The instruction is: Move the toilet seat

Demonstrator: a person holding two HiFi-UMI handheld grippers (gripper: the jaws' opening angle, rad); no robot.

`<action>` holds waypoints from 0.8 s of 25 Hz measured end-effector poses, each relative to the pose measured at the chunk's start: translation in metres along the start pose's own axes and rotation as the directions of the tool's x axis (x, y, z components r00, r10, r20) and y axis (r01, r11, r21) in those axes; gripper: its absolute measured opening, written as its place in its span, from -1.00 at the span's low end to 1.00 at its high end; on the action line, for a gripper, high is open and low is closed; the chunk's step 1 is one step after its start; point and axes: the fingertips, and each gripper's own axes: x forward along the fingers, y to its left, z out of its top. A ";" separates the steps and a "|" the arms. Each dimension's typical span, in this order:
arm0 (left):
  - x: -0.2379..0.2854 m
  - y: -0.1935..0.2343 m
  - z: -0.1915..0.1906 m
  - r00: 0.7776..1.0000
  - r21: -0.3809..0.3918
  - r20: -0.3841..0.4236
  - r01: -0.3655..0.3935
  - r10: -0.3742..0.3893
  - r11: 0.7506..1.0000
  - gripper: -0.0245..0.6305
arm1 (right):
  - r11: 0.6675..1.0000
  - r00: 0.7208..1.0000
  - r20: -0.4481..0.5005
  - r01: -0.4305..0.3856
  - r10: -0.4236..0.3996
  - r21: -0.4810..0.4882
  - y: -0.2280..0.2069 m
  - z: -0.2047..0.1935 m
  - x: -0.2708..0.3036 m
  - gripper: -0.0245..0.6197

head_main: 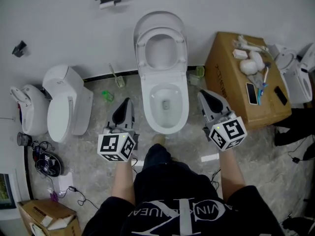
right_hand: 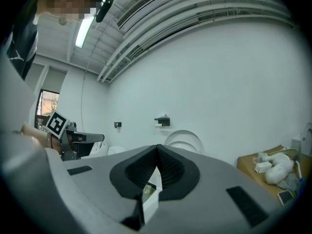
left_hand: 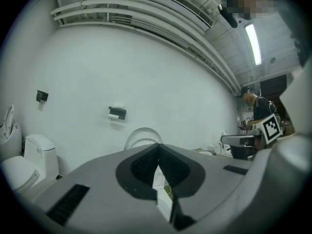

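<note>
A white toilet stands against the wall, its bowl (head_main: 165,102) uncovered, with the seat (head_main: 161,50) and lid (head_main: 160,19) both tipped up against the wall. My left gripper (head_main: 127,101) hovers just left of the bowl's front, shut and holding nothing. To the right of the bowl my right gripper (head_main: 203,94) is likewise shut and empty. In the left gripper view the shut left gripper (left_hand: 157,147) points at the raised lid (left_hand: 141,136). The right gripper (right_hand: 157,150) in its own view also faces the lid (right_hand: 185,139). Neither touches the toilet.
A cardboard box (head_main: 231,77) with small items stands right of the toilet, with another toilet (head_main: 295,77) beyond. Two more toilets (head_main: 66,104) (head_main: 29,109) stand at the left. A green bottle (head_main: 107,96), a brush (head_main: 118,77) and cables (head_main: 47,163) lie on the floor.
</note>
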 end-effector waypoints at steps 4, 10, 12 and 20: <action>-0.005 -0.004 0.010 1.000 0.006 0.014 0.002 -0.002 1.000 -0.92 | 1.000 1.000 0.006 0.000 0.000 0.001 0.003 0.004 -0.006 -0.90; -0.008 -0.011 0.019 1.000 0.019 0.024 0.004 -0.005 1.000 -0.92 | 1.000 1.000 0.022 0.005 -0.005 0.003 0.000 0.011 -0.013 -0.90; -0.009 -0.013 0.021 1.000 0.022 0.026 0.004 -0.005 1.000 -0.92 | 1.000 1.000 0.027 0.004 -0.004 0.007 0.000 0.013 -0.015 -0.90; -0.015 -0.012 0.025 0.999 0.001 0.037 -0.003 0.003 1.000 -0.92 | 1.000 1.000 0.030 0.002 -0.002 0.002 0.004 0.016 -0.019 -0.90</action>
